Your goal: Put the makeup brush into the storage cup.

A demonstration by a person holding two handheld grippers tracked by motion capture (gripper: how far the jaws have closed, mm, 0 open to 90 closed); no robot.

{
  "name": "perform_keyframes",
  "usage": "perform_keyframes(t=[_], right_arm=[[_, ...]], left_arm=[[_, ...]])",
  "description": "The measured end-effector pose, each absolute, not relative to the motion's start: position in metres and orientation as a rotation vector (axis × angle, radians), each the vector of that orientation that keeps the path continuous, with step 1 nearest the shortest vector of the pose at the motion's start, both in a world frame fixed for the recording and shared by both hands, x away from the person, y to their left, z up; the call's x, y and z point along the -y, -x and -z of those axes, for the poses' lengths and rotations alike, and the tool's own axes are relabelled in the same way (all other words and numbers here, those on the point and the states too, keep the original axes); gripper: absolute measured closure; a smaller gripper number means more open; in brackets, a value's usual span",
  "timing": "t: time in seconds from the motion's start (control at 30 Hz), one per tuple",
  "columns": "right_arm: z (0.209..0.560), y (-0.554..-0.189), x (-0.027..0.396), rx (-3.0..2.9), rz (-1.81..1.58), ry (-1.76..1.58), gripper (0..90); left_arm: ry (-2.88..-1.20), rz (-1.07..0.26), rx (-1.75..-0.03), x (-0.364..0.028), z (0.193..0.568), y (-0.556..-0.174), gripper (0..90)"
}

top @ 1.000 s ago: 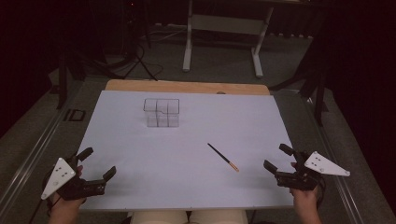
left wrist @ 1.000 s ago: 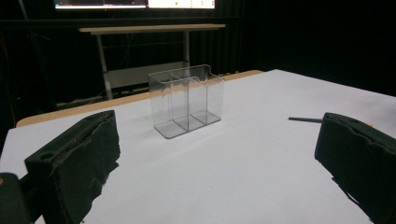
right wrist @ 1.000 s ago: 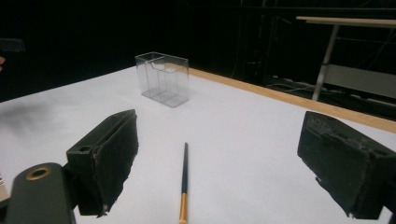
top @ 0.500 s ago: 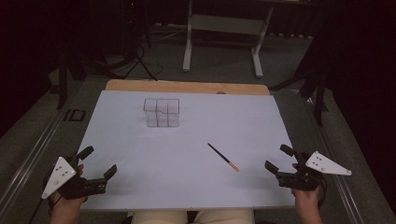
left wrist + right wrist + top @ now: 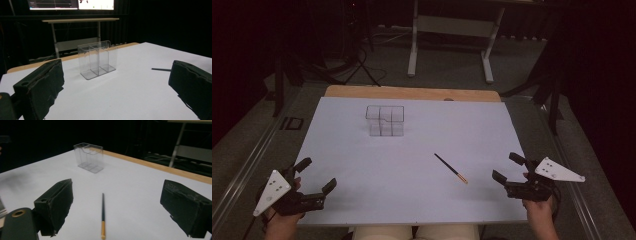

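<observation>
We find no brand, label or readable writing on anything on the table; the bright screen far behind it in the left gripper view is too blurred to read.

The pencil lies flat on the white table, right of centre and toward our side. Its long axis runs on a diagonal — the dark end points away and to the left, toward the clear box, and the yellow-orange end points toward us and to the right. In the right gripper view the pencil runs almost straight away from the camera, its orange end nearest, lying on the table between the two jaws but not touched by either.

The right gripper rests near the table's right front edge, just right of the pencil's orange end, its jaws spread wide and grasping nothing. The left gripper sits at the left front corner, well apart from the pencil, its jaws likewise released and empty.

The clear box stands upright toward the far side, left of centre — divided into compartments, which look empty.
</observation>
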State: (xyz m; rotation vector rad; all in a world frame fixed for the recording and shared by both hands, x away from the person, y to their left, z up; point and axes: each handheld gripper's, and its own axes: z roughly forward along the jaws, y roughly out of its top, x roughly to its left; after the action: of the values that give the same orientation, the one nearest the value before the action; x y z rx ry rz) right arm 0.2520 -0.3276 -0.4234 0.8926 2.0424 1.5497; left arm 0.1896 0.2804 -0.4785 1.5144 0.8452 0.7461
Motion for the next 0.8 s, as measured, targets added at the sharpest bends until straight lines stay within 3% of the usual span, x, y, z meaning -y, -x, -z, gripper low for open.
perform_keyframes(t=[0.8], right_arm=[[0.397,-0.282,0.288,-2.219,-1.452,-0.876,11.2]], left_arm=[[-1.525,-0.713,-0.813,-0.273,0.476,-0.19,1.1]])
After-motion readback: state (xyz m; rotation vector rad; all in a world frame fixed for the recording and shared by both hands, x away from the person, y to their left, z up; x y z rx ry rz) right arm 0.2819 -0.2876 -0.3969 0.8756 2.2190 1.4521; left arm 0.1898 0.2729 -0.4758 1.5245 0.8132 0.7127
